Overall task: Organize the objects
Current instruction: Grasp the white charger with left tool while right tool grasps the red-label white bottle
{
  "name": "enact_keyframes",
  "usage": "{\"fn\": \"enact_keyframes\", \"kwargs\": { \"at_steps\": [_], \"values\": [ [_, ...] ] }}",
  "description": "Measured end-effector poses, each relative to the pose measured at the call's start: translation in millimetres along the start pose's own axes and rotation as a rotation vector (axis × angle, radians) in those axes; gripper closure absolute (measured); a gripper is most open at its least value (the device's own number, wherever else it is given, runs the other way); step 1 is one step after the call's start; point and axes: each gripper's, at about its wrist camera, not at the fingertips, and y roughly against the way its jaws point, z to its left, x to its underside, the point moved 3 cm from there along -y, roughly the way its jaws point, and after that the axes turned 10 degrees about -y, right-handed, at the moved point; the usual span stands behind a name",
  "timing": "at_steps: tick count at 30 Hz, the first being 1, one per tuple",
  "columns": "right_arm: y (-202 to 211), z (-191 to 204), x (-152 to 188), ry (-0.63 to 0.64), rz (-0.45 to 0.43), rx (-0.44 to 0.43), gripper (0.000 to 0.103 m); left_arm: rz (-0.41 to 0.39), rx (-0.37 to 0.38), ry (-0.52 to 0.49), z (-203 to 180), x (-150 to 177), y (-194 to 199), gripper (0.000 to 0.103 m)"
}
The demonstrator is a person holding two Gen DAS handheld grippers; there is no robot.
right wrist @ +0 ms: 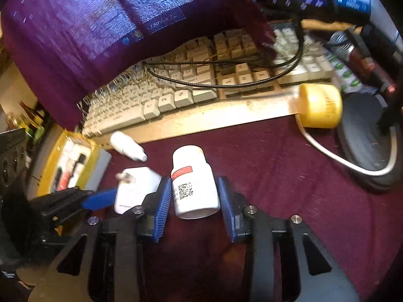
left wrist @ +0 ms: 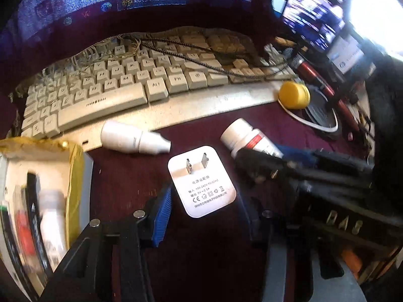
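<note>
A white power adapter point(left wrist: 201, 183) lies prongs-up on the maroon cloth, and my left gripper point(left wrist: 204, 214) is shut on it, blue pads against its two sides. A white pill bottle point(right wrist: 194, 188) with a red label stripe and QR code lies on its side; my right gripper point(right wrist: 194, 201) is shut on it, a pad on each flank. The left wrist view shows the same pill bottle point(left wrist: 249, 138) with the right gripper point(left wrist: 277, 168) over its lower half. A white dropper bottle point(left wrist: 133, 139) lies loose by the keyboard's front edge.
A yellow-taped box point(left wrist: 75, 176) at the left holds several small items. A beige keyboard point(left wrist: 126, 83) with a braided cable point(left wrist: 201, 63) fills the back. A yellow cap point(right wrist: 320, 109) sits at its right end beside a round black pad point(right wrist: 365, 151). A purple cloth point(right wrist: 100, 37) hangs over the keys.
</note>
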Motion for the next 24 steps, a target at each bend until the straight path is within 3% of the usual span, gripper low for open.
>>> {"fn": "enact_keyframes", "kwargs": {
  "at_steps": [5, 7, 11, 14, 15, 20, 24],
  "values": [
    [13.3, -12.6, 12.3, -0.038, 0.000, -0.025, 0.068, 0.013, 0.056, 0.016, -12.9, 10.8, 6.7, 0.060],
    [15.0, -20.0, 11.3, -0.061, 0.002, -0.032, 0.068, 0.015, 0.021, -0.006, -22.0, 5.0, -0.2, 0.053],
    [19.0, -26.7, 12.8, -0.069, -0.005, -0.030, 0.068, -0.011, -0.096, -0.025, -37.9, -6.6, -14.1, 0.053],
    [21.0, -23.5, 18.2, -0.053, -0.002, -0.038, 0.068, -0.029, -0.167, -0.009, -46.7, -4.2, -14.7, 0.064],
    [21.3, -22.4, 22.4, -0.047, 0.007, -0.046, 0.070, -0.037, -0.161, -0.004, -50.9, -1.7, -13.2, 0.069],
    [27.0, -7.2, 44.3, 0.002, 0.023, -0.069, 0.071, -0.060, -0.138, 0.018, -72.0, 24.0, 1.1, 0.069],
    [35.2, 14.8, 57.9, 0.022, 0.042, -0.166, 0.071, -0.038, -0.121, 0.112, -62.3, 43.8, 18.6, 0.069]
  ]
}}
